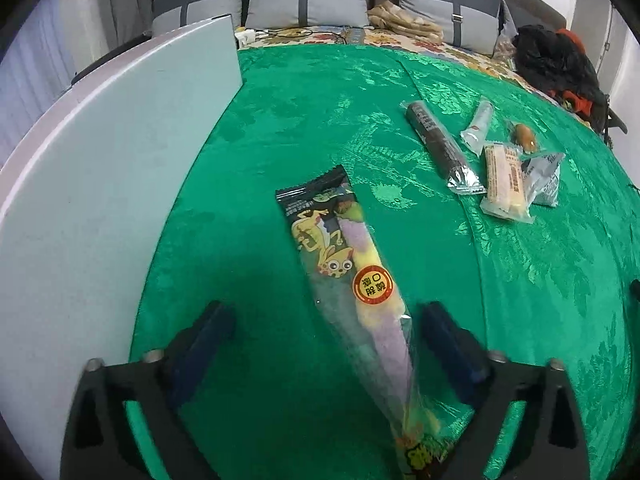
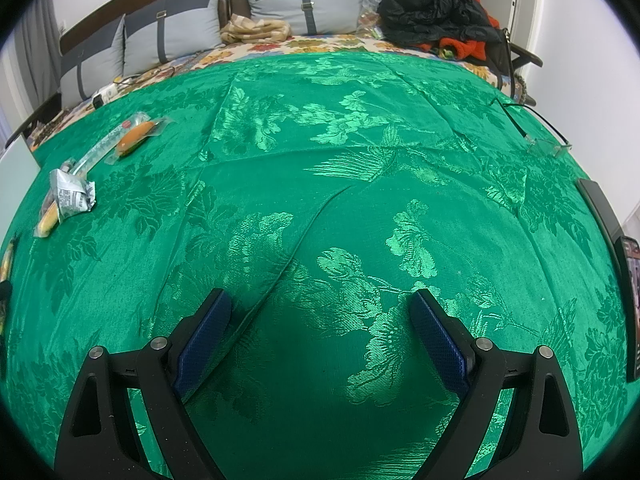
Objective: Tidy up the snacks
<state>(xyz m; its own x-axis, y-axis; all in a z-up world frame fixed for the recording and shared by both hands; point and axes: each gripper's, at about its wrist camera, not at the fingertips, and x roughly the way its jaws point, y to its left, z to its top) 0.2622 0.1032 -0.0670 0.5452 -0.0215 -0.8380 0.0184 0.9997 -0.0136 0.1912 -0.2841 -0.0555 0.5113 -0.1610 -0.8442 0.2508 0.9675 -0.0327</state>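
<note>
Left wrist: spread left gripper (image 1: 326,320) straddling glossy snack packet (image 1: 344,264), right gripper (image 2: 320,308) agape over brocade cloth (image 2: 360,160)

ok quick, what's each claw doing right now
left claw: open, straddling the long snack packet, not gripping it
right claw: open, empty, over the green cloth

Left claw (image 1: 326,328) gapes wide over a long snack packet (image 1: 348,268) on green cloth (image 1: 280,128).
</note>
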